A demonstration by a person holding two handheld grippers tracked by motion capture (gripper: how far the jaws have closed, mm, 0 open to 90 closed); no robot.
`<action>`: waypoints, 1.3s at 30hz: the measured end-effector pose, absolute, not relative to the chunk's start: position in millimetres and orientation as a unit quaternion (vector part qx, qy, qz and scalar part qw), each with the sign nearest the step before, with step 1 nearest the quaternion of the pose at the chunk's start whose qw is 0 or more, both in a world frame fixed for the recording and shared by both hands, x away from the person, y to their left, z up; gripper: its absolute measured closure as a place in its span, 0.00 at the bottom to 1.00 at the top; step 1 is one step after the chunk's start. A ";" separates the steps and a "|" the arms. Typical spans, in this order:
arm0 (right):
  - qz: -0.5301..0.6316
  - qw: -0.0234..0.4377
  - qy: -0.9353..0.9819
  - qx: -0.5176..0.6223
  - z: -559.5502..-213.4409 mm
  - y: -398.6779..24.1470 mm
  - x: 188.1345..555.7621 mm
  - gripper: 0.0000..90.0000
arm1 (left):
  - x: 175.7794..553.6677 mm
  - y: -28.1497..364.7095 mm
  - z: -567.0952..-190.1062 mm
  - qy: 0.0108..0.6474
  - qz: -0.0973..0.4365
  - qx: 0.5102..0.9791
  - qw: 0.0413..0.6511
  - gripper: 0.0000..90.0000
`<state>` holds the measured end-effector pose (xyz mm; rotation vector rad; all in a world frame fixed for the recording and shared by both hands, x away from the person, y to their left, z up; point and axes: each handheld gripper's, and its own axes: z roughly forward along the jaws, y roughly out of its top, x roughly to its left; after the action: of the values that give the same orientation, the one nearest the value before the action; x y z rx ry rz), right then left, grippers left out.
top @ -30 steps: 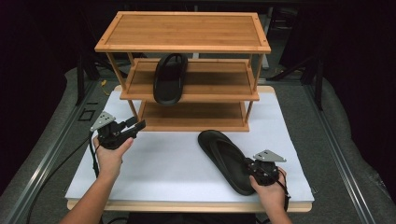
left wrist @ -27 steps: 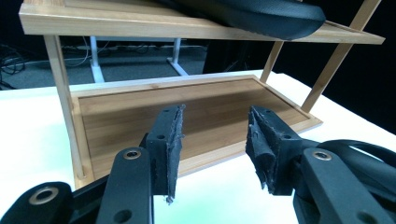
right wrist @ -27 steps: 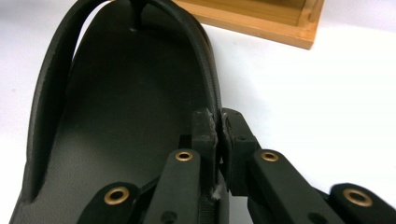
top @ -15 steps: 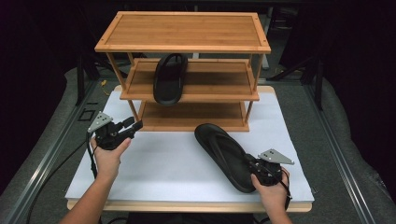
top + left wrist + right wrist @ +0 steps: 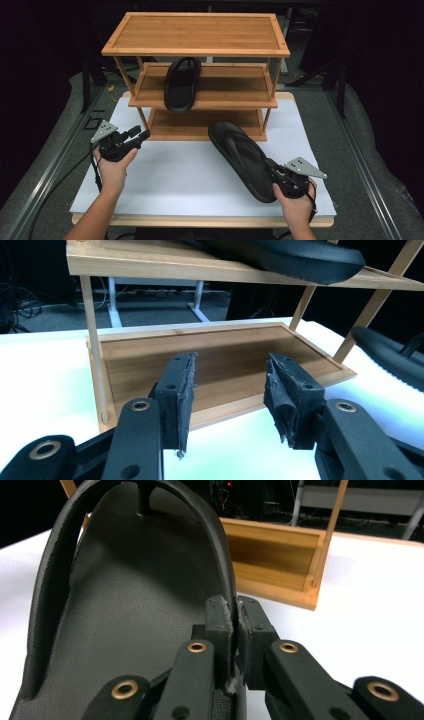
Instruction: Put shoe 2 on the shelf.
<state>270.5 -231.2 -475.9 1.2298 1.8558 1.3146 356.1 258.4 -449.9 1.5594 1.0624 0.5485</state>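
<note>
Both jaws of the right tool (image 5: pixel 235 622) pinch the black sandal (image 5: pixel 130 595).

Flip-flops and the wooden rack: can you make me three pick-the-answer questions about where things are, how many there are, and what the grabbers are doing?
1. Where does the flip-flop on the rack lie?
A. top shelf
B. middle shelf
C. bottom shelf

2. How many black flip-flops are there?
A. one
B. two
C. three

3. What is the right gripper doing?
A. pinching the edge of the second flip-flop
B. open, holding nothing
C. gripping a rack post

Answers:
1 B, it rests on the middle shelf of the rack, under the top board.
2 B, one on the rack, one over the white table.
3 A, its jaws are shut on the sole's rim; the left gripper is open, holding nothing.
</note>
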 end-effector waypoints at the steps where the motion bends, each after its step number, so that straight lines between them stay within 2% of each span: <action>1: 0.488 0.274 0.691 0.457 -474.0 -230.7 269.8 0.94 | 355.7 258.5 -449.8 0.450 0.232 0.660 0.555 0.60; 21: 0.538 0.284 0.658 0.444 -440.0 -234.2 272.1 0.94 | 352.3 263.1 -448.4 0.456 0.237 0.652 0.557 0.60; 39: 0.546 0.295 0.643 0.450 -406.1 -226.4 320.0 0.94 | 352.5 262.5 -449.4 0.455 0.236 0.654 0.556 0.60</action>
<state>320.0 -226.4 -406.1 1.1969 1.7108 1.4529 352.5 262.5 -449.4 1.5454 1.0744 0.5570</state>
